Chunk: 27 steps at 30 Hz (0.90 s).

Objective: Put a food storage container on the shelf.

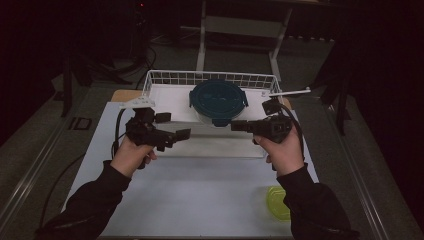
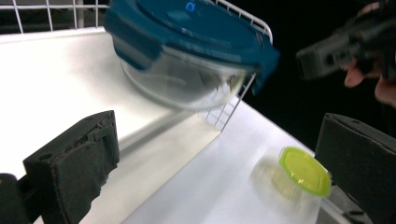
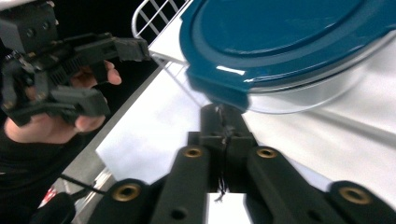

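Teal-lidded glass container (image 2: pixel 187 51) beyond parted claw (image 2: pixel 219 158)

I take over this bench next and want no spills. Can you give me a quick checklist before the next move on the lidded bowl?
1. Bowl sits in the wire basket: ok.
2. Blue lid on the bowl: ok.
3. Left tongs open, nothing between them: ok.
4. Right tongs shut, tip just below the lid's clip: ok.
5. Clips all latched: cannot tell.
6. Small green-lidded tub stands apart, near the table's front edge: ok.
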Motion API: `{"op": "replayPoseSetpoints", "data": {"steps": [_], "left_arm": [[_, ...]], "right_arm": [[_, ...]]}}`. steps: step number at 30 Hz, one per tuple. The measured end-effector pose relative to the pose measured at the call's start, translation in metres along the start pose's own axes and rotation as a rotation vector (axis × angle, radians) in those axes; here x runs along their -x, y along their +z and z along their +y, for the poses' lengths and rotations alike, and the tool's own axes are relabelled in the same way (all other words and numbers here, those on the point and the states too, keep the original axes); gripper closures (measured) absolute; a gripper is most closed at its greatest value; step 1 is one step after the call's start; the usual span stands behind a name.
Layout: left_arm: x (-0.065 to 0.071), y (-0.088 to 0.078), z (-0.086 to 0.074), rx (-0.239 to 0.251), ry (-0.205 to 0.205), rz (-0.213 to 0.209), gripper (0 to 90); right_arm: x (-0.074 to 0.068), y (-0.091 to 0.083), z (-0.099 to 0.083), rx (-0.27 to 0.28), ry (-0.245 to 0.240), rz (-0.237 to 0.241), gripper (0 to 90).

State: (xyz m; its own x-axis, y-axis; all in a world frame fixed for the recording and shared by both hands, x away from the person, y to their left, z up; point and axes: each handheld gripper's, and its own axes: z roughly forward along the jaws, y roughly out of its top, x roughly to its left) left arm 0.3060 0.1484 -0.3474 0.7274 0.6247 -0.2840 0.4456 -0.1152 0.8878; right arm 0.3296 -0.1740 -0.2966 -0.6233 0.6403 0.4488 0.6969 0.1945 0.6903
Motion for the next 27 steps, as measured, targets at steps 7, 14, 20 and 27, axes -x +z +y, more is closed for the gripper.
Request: {"op": "replayPoseSetpoints", "data": {"steps": [7, 14, 20, 27], "left_arm": [[0.011, -0.003, -0.031, 0.009, 0.041, 0.029, 0.0], [0.020, -0.005, -0.065, -0.003, 0.056, 0.045, 0.0], [0.028, -0.003, -0.093, -0.029, 0.064, 0.047, 0.0], [0.037, -0.004, -0.126, -0.038, 0.067, 0.077, 0.0]], "right_arm": [[-0.003, 0.014, -0.002, -0.016, -0.004, 0.015, 89.9], [-0.002, 0.028, -0.002, -0.024, 0.004, 0.012, 90.0], [0.000, 0.034, 0.001, -0.020, 0.005, 0.000, 90.0], [0.004, 0.038, 0.003, -0.020, 0.017, -0.013, 90.0]]}}
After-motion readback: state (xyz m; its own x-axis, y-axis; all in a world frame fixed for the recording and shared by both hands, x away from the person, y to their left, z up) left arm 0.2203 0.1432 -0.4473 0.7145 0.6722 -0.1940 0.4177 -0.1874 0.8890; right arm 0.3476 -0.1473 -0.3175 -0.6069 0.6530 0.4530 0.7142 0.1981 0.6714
